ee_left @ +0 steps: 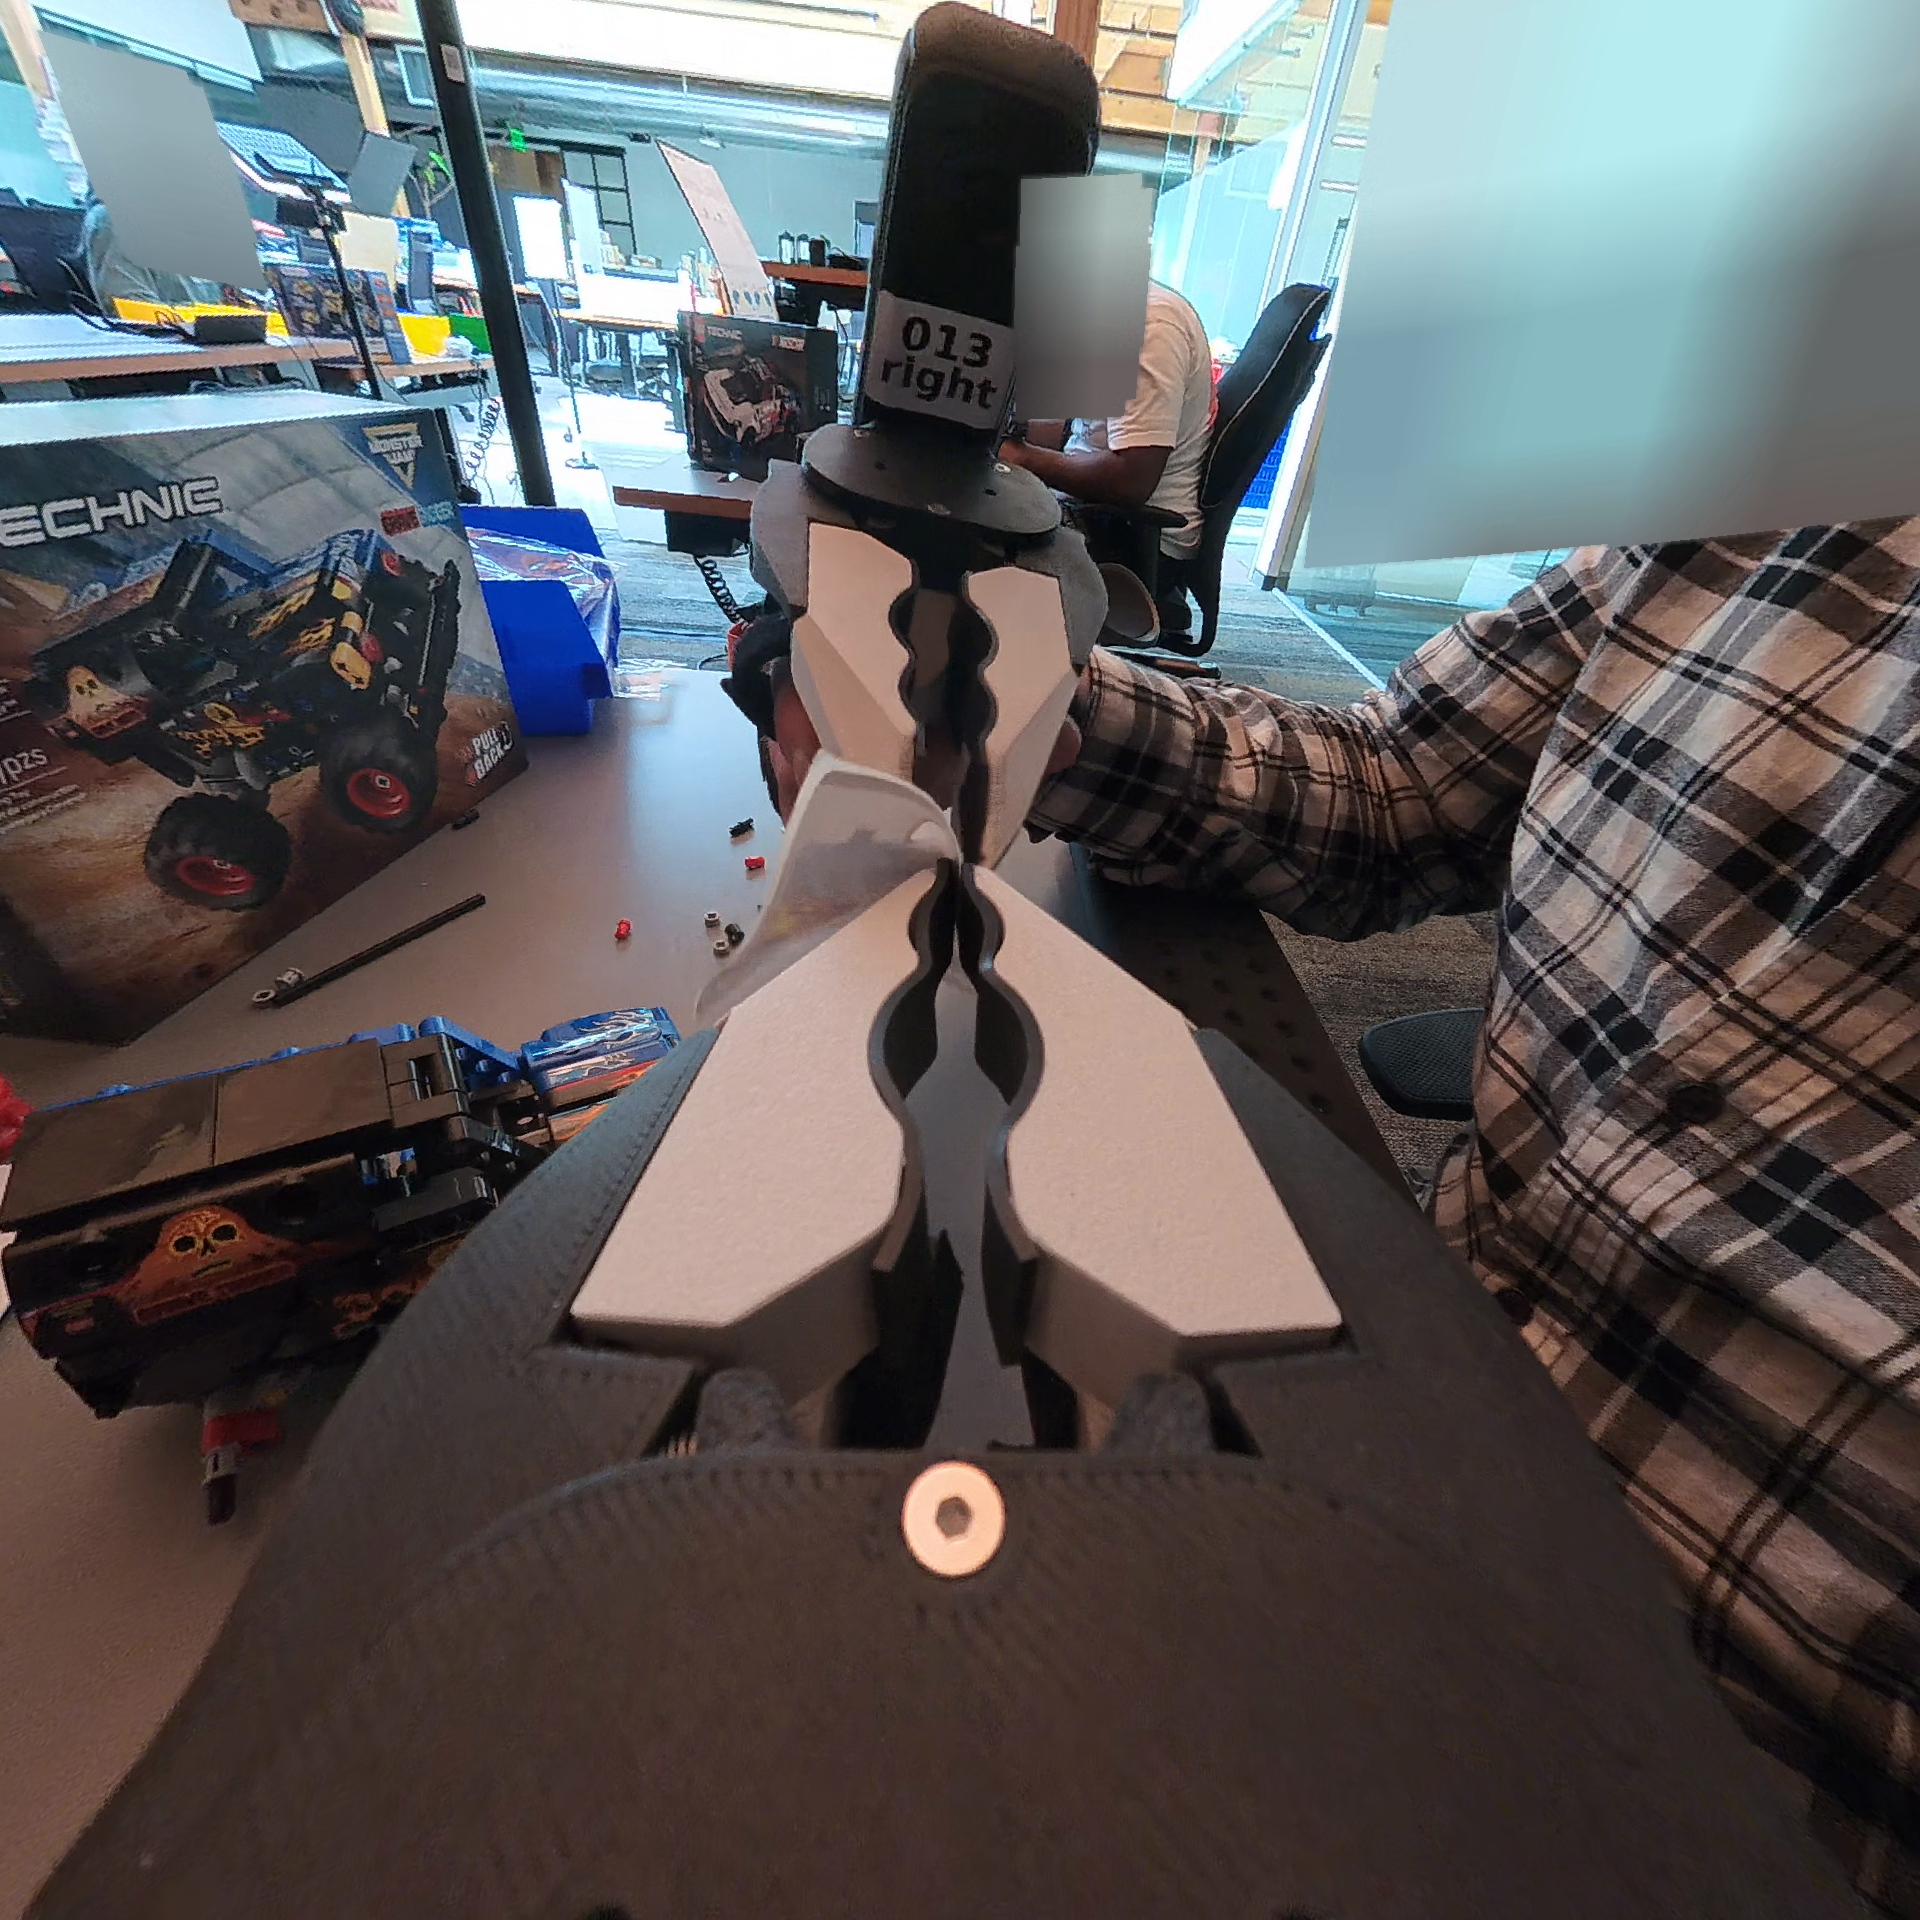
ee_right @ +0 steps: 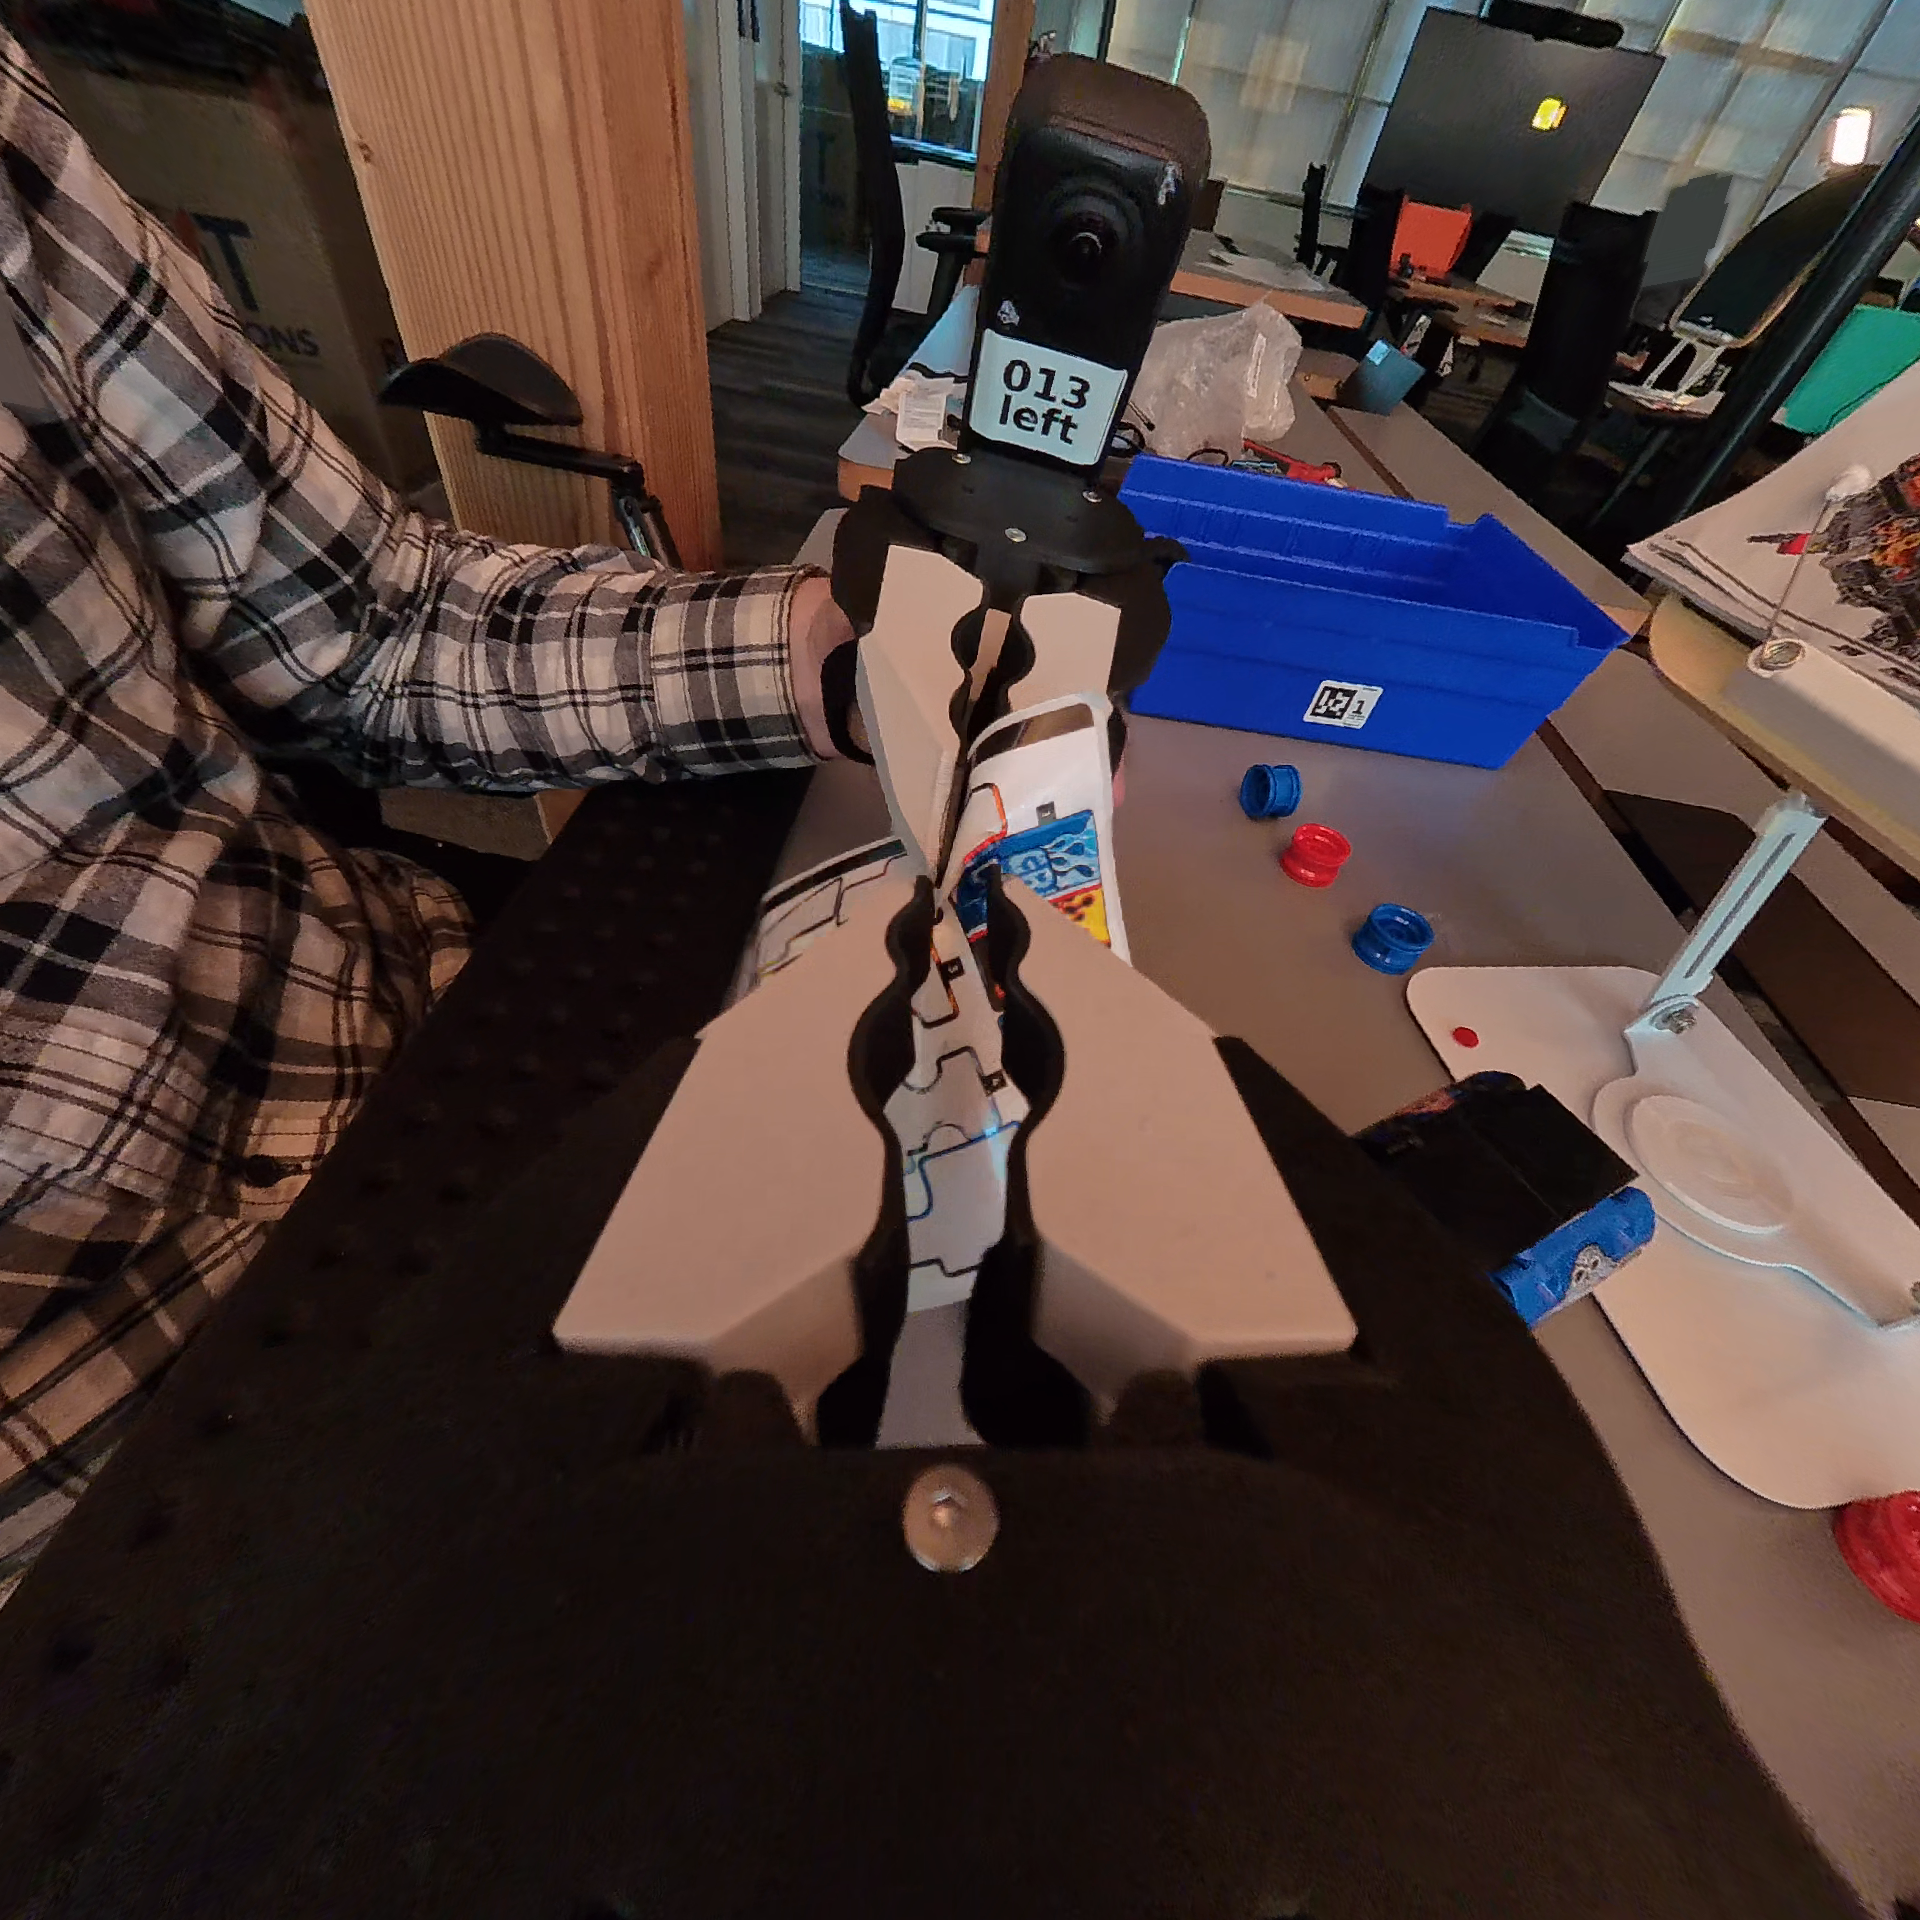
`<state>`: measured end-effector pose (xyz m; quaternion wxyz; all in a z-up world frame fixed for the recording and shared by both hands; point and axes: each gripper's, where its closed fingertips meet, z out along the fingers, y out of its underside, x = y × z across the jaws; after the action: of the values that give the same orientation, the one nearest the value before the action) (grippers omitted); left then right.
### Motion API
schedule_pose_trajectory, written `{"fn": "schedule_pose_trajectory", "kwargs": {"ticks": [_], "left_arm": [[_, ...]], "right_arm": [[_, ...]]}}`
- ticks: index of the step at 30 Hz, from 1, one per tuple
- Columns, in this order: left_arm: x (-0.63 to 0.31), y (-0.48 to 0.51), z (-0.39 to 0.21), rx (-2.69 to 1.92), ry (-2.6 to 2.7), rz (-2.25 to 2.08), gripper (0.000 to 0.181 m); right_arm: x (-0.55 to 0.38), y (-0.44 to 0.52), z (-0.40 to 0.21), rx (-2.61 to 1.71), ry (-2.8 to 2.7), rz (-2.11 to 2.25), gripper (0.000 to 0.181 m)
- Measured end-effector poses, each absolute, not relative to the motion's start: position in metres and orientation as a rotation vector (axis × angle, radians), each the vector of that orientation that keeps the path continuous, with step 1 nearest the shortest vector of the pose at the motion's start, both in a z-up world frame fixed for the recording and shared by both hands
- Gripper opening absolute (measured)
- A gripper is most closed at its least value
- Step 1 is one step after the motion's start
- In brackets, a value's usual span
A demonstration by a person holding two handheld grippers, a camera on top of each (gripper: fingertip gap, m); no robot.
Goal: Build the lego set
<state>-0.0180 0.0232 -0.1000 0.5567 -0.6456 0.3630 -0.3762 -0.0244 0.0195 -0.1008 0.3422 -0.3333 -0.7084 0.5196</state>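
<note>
A white sticker sheet (ee_right: 1039, 810) with blue and orange flame stickers hangs in the air between my two grippers; its curled blank back shows in the left wrist view (ee_left: 831, 883). My left gripper (ee_left: 961, 883) is shut on one edge of the sheet. My right gripper (ee_right: 956, 894) faces it tip to tip and is pinched on the same sheet, with only a narrow gap between its fingertips. The partly built black and blue Lego truck (ee_left: 239, 1195) lies on the table below to the left; it also shows in the right wrist view (ee_right: 1507, 1174).
The Lego set box (ee_left: 239, 675) and a blue bin (ee_right: 1351, 613) stand on the grey table. A black axle (ee_left: 374, 951) and small loose pieces (ee_left: 727, 930) lie there. Blue (ee_right: 1392, 937) and red (ee_right: 1315, 854) wheel hubs lie near a white stand (ee_right: 1714, 1299) holding the instruction booklet (ee_right: 1818, 561).
</note>
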Motion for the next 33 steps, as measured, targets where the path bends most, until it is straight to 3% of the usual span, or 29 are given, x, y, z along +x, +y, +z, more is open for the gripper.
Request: {"fn": "schedule_pose_trajectory", "kwargs": {"ticks": [15,21,23,33], "left_arm": [[-0.0168,0.0237,-0.0999,-1.522,0.866,-0.869,0.0],[-0.0162,0.0229,-0.0992,-1.519,0.87,-0.87,0.0],[-0.0169,0.0229,-0.0985,-1.519,0.866,-0.868,0.0],[-0.0167,0.0234,-0.0983,-1.515,0.874,-0.856,0.0]], "right_arm": [[-0.0197,0.02,-0.0955,-0.876,-1.818,1.472,0.0],[-0.0185,0.0191,-0.0946,-0.869,-1.822,1.488,0.001],[-0.0179,0.0177,-0.0947,-0.869,-1.826,1.498,0.009],[-0.0192,0.0182,-0.0954,-0.881,-1.823,1.514,0.0]]}}
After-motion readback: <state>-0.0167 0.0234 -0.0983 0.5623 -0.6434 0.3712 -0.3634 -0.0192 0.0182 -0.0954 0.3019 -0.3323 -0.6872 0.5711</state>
